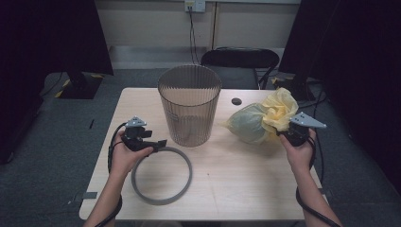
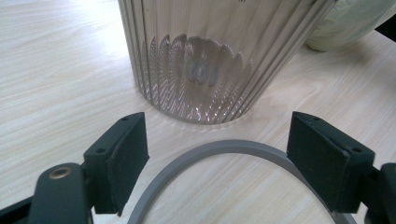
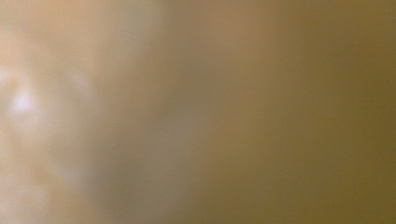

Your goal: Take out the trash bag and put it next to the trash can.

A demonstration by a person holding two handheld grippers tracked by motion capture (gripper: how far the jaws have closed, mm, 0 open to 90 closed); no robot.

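Observation:
A see-through ribbed bin (image 1: 190,109) stands upright at the middle of the wooden table (image 1: 246,189). In front of it lies a flat grey ring (image 1: 161,175). My left gripper (image 1: 161,143) hovers low over the ring's far left arc, open. In the left gripper view the ring (image 2: 210,151) curves between the wide jaws of that gripper (image 2: 217,140), with the bin (image 2: 210,60) just beyond. To the right of the bin, a filled yellow bag (image 1: 250,124) rests on the table, and my right gripper (image 1: 286,132) is shut on its bunched top. A close yellow-brown blur, the bag (image 3: 140,112), covers the right gripper view.
A black chair (image 1: 239,59) stands behind the table's far edge. A small dark round hole (image 1: 236,101) sits in the tabletop beside the bin. Dark curtains flank both sides, and cables trail from both grippers.

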